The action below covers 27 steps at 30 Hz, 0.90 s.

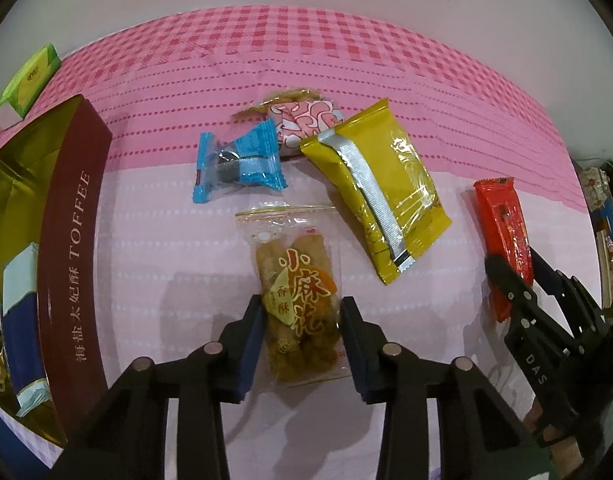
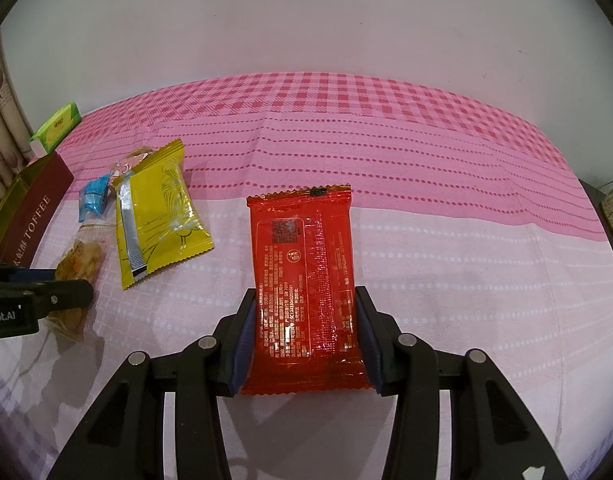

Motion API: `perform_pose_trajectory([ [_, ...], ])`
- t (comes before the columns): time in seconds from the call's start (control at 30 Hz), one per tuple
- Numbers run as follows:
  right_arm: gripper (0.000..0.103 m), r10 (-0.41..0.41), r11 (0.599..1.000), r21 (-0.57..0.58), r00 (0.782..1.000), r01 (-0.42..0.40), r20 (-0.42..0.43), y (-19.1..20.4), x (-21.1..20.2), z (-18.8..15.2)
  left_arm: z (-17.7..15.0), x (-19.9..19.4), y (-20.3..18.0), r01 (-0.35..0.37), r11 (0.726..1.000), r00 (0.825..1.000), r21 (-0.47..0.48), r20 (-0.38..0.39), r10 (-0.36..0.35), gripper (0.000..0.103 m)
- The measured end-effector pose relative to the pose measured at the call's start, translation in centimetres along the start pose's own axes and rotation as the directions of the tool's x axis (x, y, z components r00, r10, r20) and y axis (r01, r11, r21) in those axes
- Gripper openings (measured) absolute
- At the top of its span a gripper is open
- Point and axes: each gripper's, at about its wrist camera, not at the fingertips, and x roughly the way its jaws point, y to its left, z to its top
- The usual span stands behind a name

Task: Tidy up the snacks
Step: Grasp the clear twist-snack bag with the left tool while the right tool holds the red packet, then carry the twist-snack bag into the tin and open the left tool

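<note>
Flanking a clear packet of fried twists (image 1: 296,304), the left gripper (image 1: 302,344) has its blue-padded fingers (image 1: 250,344) pressed against both long sides, so I judge it grasping the packet where it lies on the worktop (image 1: 446,360). The right gripper (image 2: 304,340) has its fingers against both edges of a flat red foil packet (image 2: 306,280) in the same way; whether that one is lifted or resting I cannot tell.

Beyond them, to the far side, lie a glossy yellow pouch (image 1: 376,188) with a silver back seam, a blue twist-end candy (image 1: 238,162), and a pink-patterned wrapper (image 1: 306,120) over another half-hidden one. All are crinkly film with serrated ends (slippery stuff, I'd guess).

At the left stands the maroon toffee box (image 1: 72,264), stiff card with a gold lining, already holding a few packets. So sorting looks partly done: some snacks boxed, two gripped, about four loose. A green carton (image 1: 28,80) sits far left on the pink checked cloth (image 1: 386,60).
</note>
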Motion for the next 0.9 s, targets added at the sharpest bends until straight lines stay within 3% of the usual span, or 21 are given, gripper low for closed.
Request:
perform_pose_trajectory([
  [0.9,0.043,-0.011,1.0,-0.008,1.0,0.011,-0.003,0.2,0.2,0.0,-2.2,-6.7,2.1,-0.017,0.998,0.992,0.066,0.128,0.008,0.038],
])
